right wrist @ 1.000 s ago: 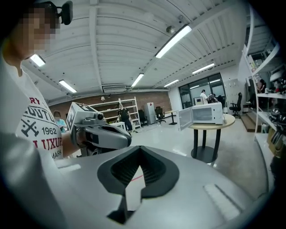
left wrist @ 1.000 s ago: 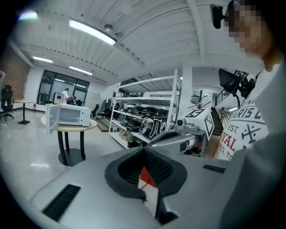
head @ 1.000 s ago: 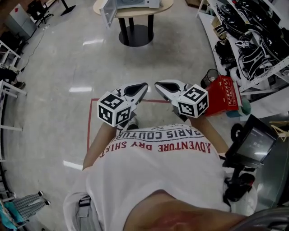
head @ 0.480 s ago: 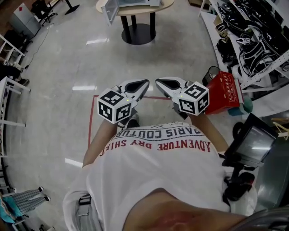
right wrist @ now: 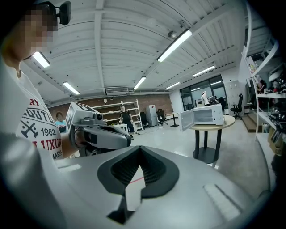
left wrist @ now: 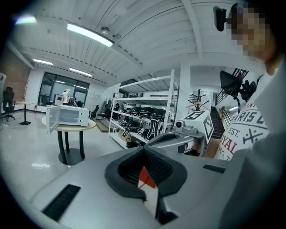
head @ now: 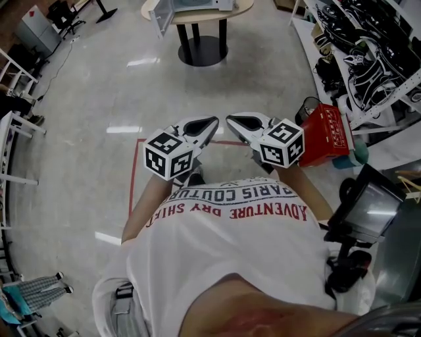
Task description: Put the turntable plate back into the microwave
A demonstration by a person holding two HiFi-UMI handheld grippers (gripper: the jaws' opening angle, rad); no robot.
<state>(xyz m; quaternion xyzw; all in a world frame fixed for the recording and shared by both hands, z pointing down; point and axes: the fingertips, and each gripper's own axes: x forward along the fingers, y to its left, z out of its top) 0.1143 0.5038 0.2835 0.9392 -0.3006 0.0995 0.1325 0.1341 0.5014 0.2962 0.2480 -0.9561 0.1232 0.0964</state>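
The left gripper (left wrist: 144,150) has its jaws together at the tips with nothing between them. Through the small gap behind the tips only pale floor and a sliver of red show, too little to name. The right gripper (right wrist: 140,150) is likewise closed and empty. Its tips point toward the left gripper's, close but apart, in front of the person's white printed shirt (head: 230,224). Well ahead of both stands the microwave (head: 197,3), cut off by the head view's upper edge, on a round tabletop (head: 227,16) with a dark pedestal; its door (right wrist: 187,120) hangs open. The turntable plate cannot be made out in any view, as the microwave's cavity is too small and pale to read. Well short of the microwave, a red tape line (head: 131,178) marks the floor under the grippers. To the microwave's right and nearer the person run shelves of dark gear (head: 368,46), with a red box (head: 325,138) on the floor just beside the right gripper.
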